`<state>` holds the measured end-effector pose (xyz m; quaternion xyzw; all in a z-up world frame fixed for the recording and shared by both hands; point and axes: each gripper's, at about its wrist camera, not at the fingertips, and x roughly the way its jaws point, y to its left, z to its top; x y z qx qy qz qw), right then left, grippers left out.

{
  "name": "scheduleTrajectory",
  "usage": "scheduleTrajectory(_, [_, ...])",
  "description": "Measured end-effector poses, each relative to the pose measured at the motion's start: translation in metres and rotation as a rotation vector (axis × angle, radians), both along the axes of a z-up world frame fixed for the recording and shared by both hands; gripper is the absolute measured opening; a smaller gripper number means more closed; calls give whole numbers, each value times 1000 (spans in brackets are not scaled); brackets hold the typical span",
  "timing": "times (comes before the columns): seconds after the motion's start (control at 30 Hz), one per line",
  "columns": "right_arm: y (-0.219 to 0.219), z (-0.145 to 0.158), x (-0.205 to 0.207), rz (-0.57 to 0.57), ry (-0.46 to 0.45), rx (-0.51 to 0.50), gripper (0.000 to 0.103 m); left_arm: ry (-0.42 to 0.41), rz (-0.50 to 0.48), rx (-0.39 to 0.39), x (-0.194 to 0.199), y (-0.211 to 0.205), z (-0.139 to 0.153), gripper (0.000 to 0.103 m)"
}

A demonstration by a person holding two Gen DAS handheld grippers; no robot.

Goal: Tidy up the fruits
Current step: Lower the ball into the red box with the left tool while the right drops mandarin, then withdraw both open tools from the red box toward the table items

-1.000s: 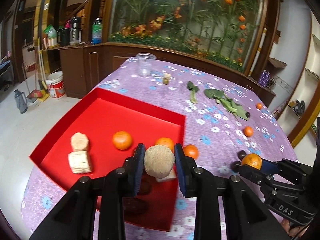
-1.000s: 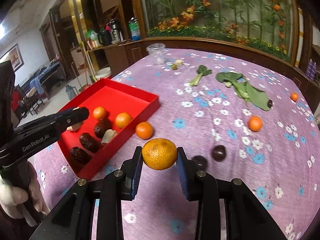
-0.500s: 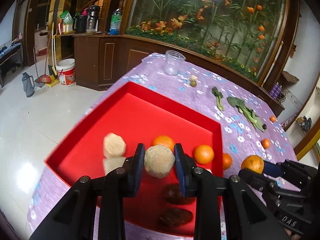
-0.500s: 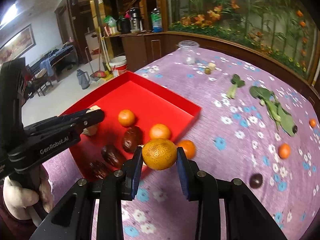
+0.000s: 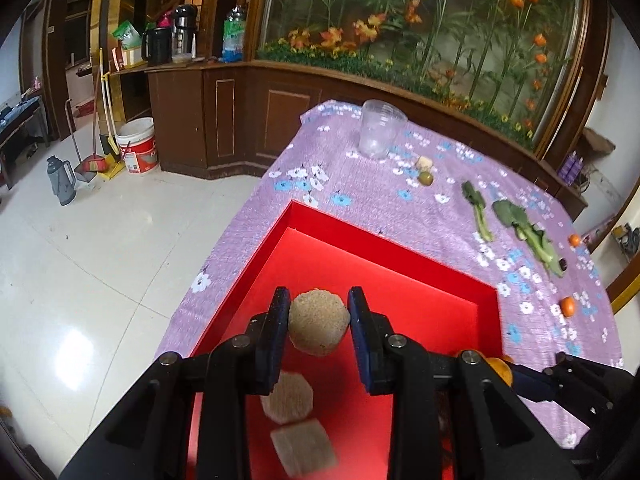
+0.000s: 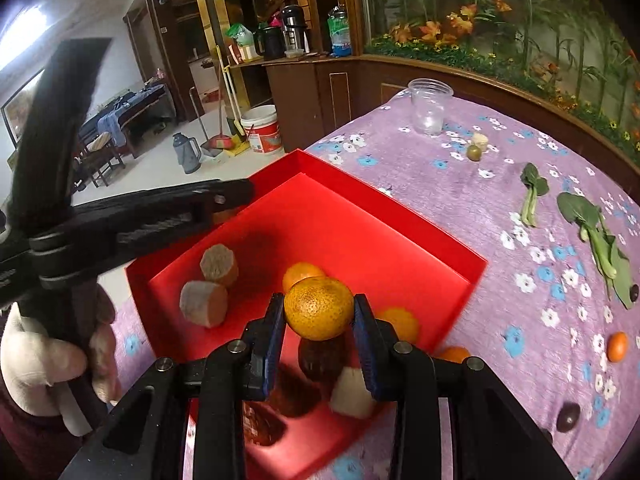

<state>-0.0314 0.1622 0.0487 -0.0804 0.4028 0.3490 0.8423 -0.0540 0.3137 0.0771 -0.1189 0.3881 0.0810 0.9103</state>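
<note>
My left gripper [image 5: 319,326] is shut on a round beige fruit [image 5: 317,328] and hangs over the left part of the red tray [image 5: 384,248]. Two more beige pieces [image 5: 287,397] lie in the tray below it. Over the tray's near side, my right gripper [image 6: 319,314] is shut on an orange [image 6: 319,308]. Under it the tray [image 6: 360,216] holds other oranges [image 6: 302,274], dark brown fruits [image 6: 320,354] and beige pieces [image 6: 218,264]. The left gripper's arm [image 6: 132,224] crosses the right wrist view at the left, held by a gloved hand [image 6: 36,364].
On the purple flowered cloth [image 6: 500,184] stand a clear plastic cup [image 6: 430,106], a small green fruit [image 6: 474,153], leafy greens [image 6: 592,236], loose oranges [image 6: 617,346] and a dark fruit [image 6: 568,417]. The table's left edge drops to the tiled floor [image 5: 100,248], where a bucket [image 5: 136,144] stands.
Both grippers have moved left across the table with their fruits; the left one has passed from the tray's right part to its left part, and the right one from the cloth to above the tray.
</note>
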Motion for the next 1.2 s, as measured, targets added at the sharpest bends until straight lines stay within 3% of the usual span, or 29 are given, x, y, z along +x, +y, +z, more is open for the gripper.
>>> scheduleTrajectory(0.37, [17,-20,26,-16,44,-15,37,77,17,-15,27,5,-24,29])
scheduleTrajectory(0.43, [18,-21,26,-18,48,-9,38,74,25,-13,27,6,-24,35])
scheduleTrajectory(0.5, [17,-22,28,-21,53,6,39,58,32,-11,24,6,-21,50])
scheduleTrajectory(0.57, [17,-22,29,-22,63,18,42,43,33,3,21,4,-17,54])
scheduleTrajectory(0.6, [17,-21,29,-25,57,19,50,38,32,5,20,5,-15,57])
scheduleTrajectory(0.63, [17,-19,28,-28,49,18,57,29,29,7,18,3,-13,57])
scheduleTrajectory(0.7, [15,-15,24,-26,30,19,59,13,24,18,12,-1,-8,59])
scheduleTrajectory(0.93, [3,-2,6,-26,-27,15,59,-45,20,81,-12,-21,10,65])
scheduleTrajectory(1.2, [-37,5,-16,-80,-20,64,59,-109,10,157,-43,-53,34,73])
